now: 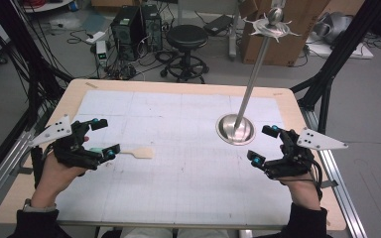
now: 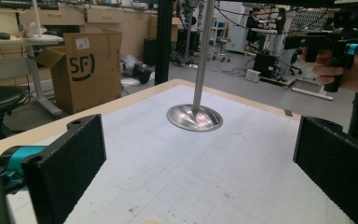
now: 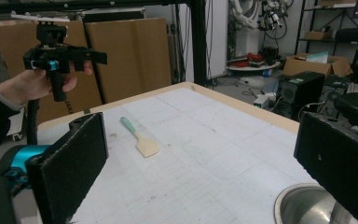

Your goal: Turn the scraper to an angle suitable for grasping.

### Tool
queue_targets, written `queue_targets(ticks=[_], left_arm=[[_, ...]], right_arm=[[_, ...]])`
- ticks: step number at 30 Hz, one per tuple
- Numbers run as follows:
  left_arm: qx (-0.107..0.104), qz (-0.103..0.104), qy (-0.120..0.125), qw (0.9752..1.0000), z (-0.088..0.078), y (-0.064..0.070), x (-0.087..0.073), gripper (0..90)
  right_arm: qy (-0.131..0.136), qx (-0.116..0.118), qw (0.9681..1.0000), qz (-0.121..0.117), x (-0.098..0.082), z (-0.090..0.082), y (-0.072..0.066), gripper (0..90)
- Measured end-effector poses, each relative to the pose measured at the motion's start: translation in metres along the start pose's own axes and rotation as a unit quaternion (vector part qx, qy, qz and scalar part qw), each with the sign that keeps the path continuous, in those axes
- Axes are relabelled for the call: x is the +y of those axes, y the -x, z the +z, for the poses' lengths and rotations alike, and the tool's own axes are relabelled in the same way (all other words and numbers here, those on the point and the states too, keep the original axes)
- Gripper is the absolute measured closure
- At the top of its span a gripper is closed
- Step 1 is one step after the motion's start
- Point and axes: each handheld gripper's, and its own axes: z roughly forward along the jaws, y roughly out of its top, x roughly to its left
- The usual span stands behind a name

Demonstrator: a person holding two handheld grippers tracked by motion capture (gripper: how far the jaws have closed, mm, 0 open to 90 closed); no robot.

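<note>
A small spatula (image 1: 141,152) with a pale wooden blade and a green handle lies flat on the white mat at the left. My left gripper (image 1: 106,137) hovers over its handle end, jaws wide apart and nothing between them; the left gripper view (image 2: 200,163) looks across the mat between the two black pads. My right gripper (image 1: 263,145) is held open at the right, beside the round base of a metal stand (image 1: 235,129). From the right gripper view (image 3: 200,163) the spatula (image 3: 140,137) lies well ahead, and the left gripper (image 3: 58,56) is raised beyond it.
The stand's pole (image 1: 255,64) leans up and away to a spiked top. Its base (image 2: 195,117) sits mid-mat in the left gripper view. The white gridded mat (image 1: 188,168) covers a wooden table (image 1: 178,87). A stool, computer cases and cardboard boxes stand on the floor behind.
</note>
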Motion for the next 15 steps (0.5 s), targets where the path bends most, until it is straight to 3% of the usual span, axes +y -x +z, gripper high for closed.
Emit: queue_targets(ticks=[7, 13, 14, 15], left_arm=[[0.016, -0.002, -0.019, 0.9997, 0.0007, -0.0024, -0.0043, 3.3], [0.028, 0.029, -0.045, 0.9982, -0.0014, 0.0007, -0.0059, 42.5], [0.038, 0.036, -0.049, 0.9974, -0.0015, 0.0012, -0.0067, 51.6], [0.087, 0.046, -0.063, 0.9931, 0.0007, 0.0026, -0.0102, 60.5]], right_arm=[[0.003, -0.008, 1.0, -0.002, -0.0002, 0.0011, -0.0003, 1.6], [0.009, -0.01, 0.9999, 0.0, 0.0009, -0.0014, 0.0015, 1.6], [0.009, -0.009, 0.9999, 0.001, 0.0008, -0.0011, 0.002, 1.6], [0.008, -0.008, 0.9999, 0.003, 0.0006, -0.0005, 0.0024, 1.6]])
